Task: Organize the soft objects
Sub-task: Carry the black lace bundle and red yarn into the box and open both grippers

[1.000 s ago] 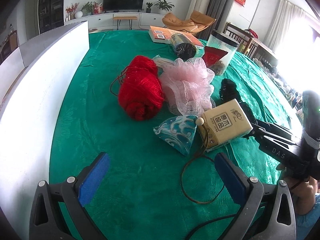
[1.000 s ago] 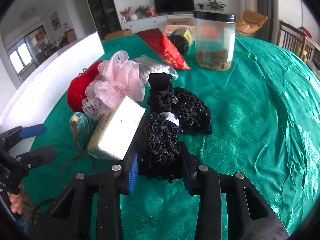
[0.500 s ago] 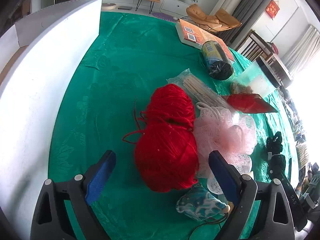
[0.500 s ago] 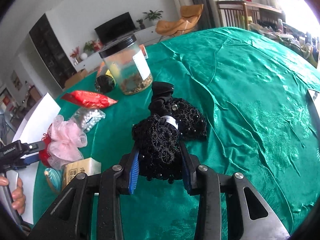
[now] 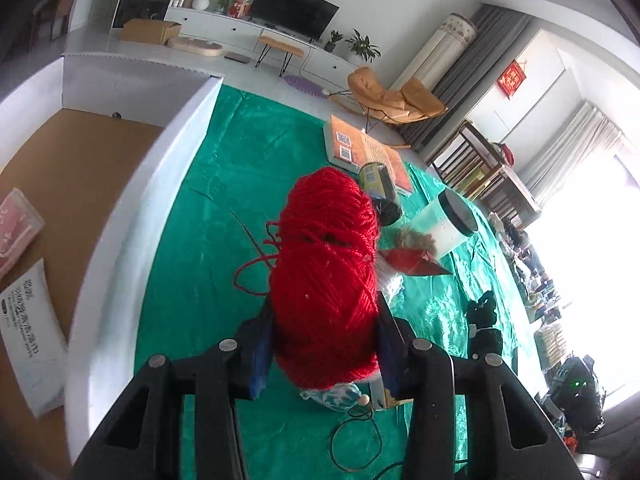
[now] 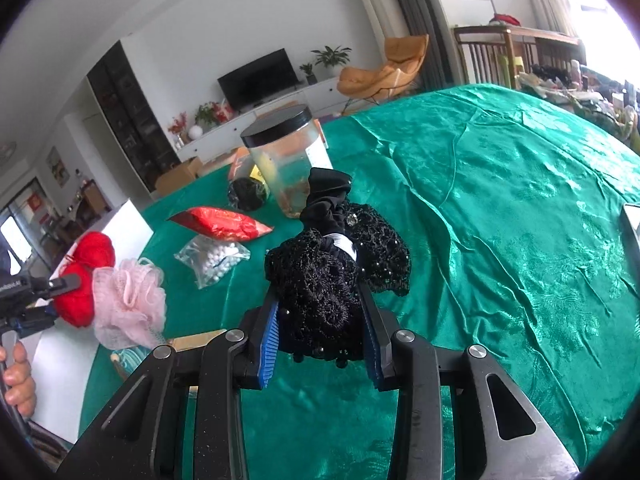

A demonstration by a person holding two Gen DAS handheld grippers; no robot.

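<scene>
Fuzzy red yarn skein (image 5: 326,280), lacy black fabric (image 6: 320,284)

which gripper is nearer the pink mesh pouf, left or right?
Left. The left gripper, jaws closing on the red yarn, sits right beside the pink mesh pouf. The right gripper, clamped on the black lace bundle, is farther across the cloth.

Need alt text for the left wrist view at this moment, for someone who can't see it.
The left gripper is closing its jaws on a red yarn skein between its pads, above a green tablecloth. To the left stands a white-walled cardboard box; beyond the yarn lie a book, a dark can and a black-lidded clear jar.
</scene>
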